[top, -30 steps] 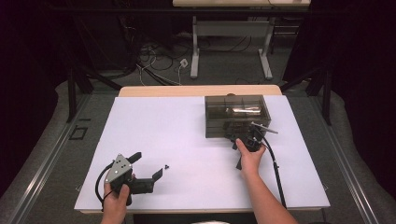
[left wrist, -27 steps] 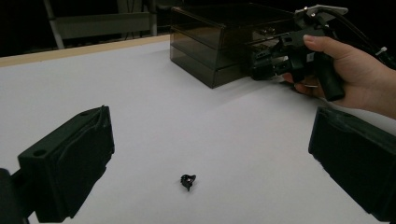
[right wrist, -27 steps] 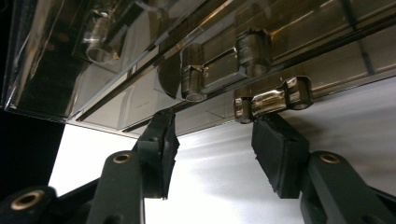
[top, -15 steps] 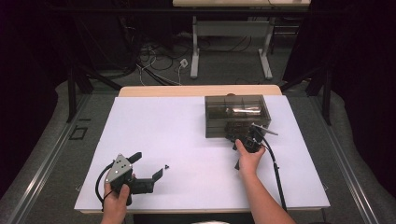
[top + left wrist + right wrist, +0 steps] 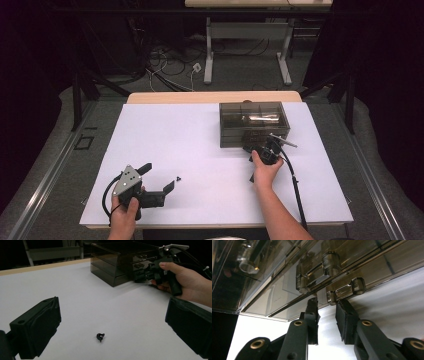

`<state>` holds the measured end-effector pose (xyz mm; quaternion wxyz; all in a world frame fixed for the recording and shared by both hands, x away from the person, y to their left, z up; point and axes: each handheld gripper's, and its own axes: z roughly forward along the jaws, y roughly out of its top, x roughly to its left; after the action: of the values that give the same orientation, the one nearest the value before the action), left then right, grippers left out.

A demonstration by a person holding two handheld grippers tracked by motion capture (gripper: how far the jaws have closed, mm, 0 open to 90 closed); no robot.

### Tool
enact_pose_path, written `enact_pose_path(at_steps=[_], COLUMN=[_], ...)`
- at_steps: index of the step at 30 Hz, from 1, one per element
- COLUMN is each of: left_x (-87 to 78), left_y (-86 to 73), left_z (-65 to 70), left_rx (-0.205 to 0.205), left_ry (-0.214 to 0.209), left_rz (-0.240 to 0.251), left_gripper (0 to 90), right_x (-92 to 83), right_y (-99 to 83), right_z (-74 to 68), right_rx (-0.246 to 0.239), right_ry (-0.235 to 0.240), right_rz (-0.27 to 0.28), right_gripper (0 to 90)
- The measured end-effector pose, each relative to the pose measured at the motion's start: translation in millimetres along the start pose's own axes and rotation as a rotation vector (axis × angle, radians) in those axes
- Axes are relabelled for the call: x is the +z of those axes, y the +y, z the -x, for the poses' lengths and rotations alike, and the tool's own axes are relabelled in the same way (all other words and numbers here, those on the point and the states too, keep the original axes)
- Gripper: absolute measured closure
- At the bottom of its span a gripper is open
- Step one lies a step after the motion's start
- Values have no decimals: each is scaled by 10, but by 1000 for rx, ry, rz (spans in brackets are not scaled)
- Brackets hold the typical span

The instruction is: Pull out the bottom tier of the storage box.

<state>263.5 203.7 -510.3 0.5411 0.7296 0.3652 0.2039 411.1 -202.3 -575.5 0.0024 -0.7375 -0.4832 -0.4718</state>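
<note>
In the right gripper view we see our right gripper (image 5: 327, 306) with its fingers (image 5: 345, 322) narrowed to a small gap, having just been closing. The lower drawer handle (image 5: 344, 291) of the smoky drawer box (image 5: 274, 277) sits right at the fingertips, slightly above and ahead. We judge the pads are not yet pressing on it: the handle is at the tips, not between them. The handle's long axis runs across the frame, tilted up to the right, roughly across the finger gap. A second handle (image 5: 317, 272) sits just above it.

In the high view, the right gripper (image 5: 262, 152) is at centre right, touching or just short of the box's near face (image 5: 252, 135). Behind it there is open white tabletop (image 5: 200, 145) toward the bottom of the frame, room for pulling a drawer out.

The left gripper (image 5: 157, 180) rests at lower left, well apart, with its fingers (image 5: 37, 332) wide and empty. A small black part (image 5: 100, 336) lies on the tabletop between them, just ahead.
</note>
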Motion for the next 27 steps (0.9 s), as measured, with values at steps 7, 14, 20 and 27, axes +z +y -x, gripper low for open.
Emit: enact_pose_path(at_steps=[7,14,20,27], left_x=[3,2,4,5], left_y=[-1,-1,-2,-2], left_z=[0,-1,-1,-2], left_rx=[3,1,1,1], left_ry=[0,0,-1,-1], left_rz=[-3,-2,-1,-2], left_gripper=[4,4,4,4], right_x=[-2,7,0,-14], right_y=[-7,-17,-13,-10], right_z=[-6,3,10,12], right_rx=[31,43,38,39], right_ry=[-15,-12,2,17], right_rz=[8,29,26,12], right_gripper=[782,822,827,828])
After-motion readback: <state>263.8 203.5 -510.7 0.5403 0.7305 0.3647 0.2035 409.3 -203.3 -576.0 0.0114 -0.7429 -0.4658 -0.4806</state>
